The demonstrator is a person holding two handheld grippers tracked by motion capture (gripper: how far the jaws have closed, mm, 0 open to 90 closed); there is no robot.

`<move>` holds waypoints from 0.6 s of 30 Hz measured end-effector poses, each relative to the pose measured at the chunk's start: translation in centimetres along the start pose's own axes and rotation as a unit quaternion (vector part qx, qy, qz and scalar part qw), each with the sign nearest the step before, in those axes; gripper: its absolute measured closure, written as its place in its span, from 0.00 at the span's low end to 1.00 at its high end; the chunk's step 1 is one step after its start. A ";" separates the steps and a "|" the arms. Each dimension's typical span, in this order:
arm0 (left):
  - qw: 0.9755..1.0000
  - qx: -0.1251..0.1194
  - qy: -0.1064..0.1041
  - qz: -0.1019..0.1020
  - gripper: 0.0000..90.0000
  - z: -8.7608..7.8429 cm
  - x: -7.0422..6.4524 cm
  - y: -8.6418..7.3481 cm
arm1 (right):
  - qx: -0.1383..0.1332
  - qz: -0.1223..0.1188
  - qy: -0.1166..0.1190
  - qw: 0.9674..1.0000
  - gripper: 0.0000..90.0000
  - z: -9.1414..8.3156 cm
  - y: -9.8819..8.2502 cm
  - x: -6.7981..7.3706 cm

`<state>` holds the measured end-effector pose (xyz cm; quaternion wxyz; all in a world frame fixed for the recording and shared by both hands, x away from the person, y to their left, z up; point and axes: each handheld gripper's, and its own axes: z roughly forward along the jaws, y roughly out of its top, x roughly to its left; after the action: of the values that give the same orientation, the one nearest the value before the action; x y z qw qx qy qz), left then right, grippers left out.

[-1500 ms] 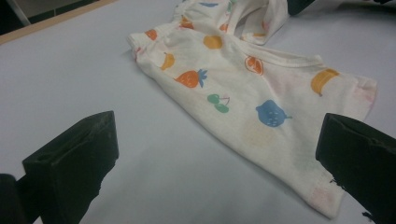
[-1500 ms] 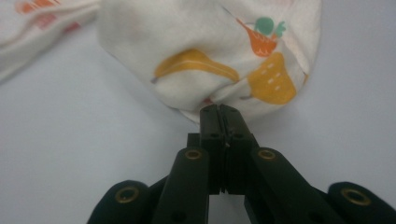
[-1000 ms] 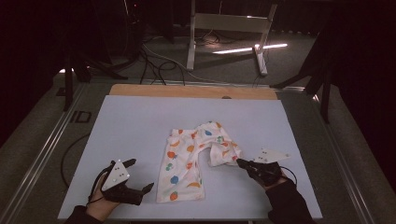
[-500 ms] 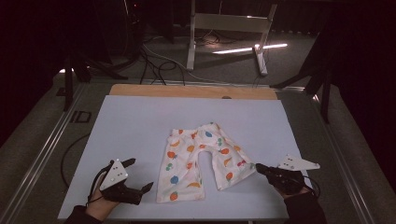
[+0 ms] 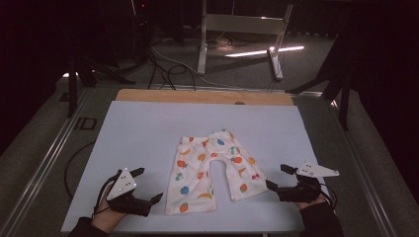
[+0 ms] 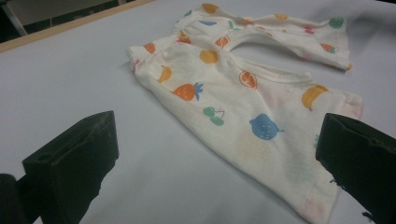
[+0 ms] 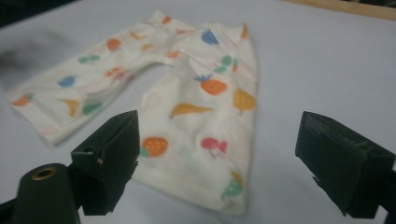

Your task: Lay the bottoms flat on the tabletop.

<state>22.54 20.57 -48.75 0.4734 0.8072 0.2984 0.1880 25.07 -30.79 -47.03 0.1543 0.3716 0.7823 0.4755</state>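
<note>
**On the desk, fruit-print trousers lie flat between two released claws**

On the pale desk [image 5: 148, 128], a small pair of white trousers [image 5: 210, 170] printed with coloured fruit lies spread flat near the middle, towards the near edge. The waistband points to the far side and the two legs splay towards the near side.

The left claw [image 5: 148, 185] rests on the desk just left of the left leg's hem, its jaws standing wide apart with nothing between them; in the left gripper view the cloth lies just ahead of the jaws, untouched.

The right claw [image 5: 277, 177] sits just right of the right leg's hem. Its jaws have just been opening and now stand wide, released, with no cloth between them; in the right gripper view the hem lies just ahead of the jaws, free of both.

A wooden strip [image 5: 202, 96] runs along the desk's far edge.
</note>
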 end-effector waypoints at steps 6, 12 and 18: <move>1.000 0.000 -0.001 0.000 0.00 0.0 0.0 0.0 | -0.001 -0.019 0.019 1.000 0.16 0.6 0.7 0.8; 1.000 -0.001 0.000 -0.004 0.00 0.0 0.1 0.0 | -0.007 -0.033 0.028 0.999 0.16 1.3 1.1 1.6; 1.000 -0.004 0.000 -0.006 0.00 0.0 0.1 0.0 | -0.006 -0.033 0.051 0.998 0.17 2.2 1.3 3.3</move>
<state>22.60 20.61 -48.73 0.4776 0.8036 0.3026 0.1857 24.73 -26.60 -46.61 0.1322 0.3202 0.7981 0.4930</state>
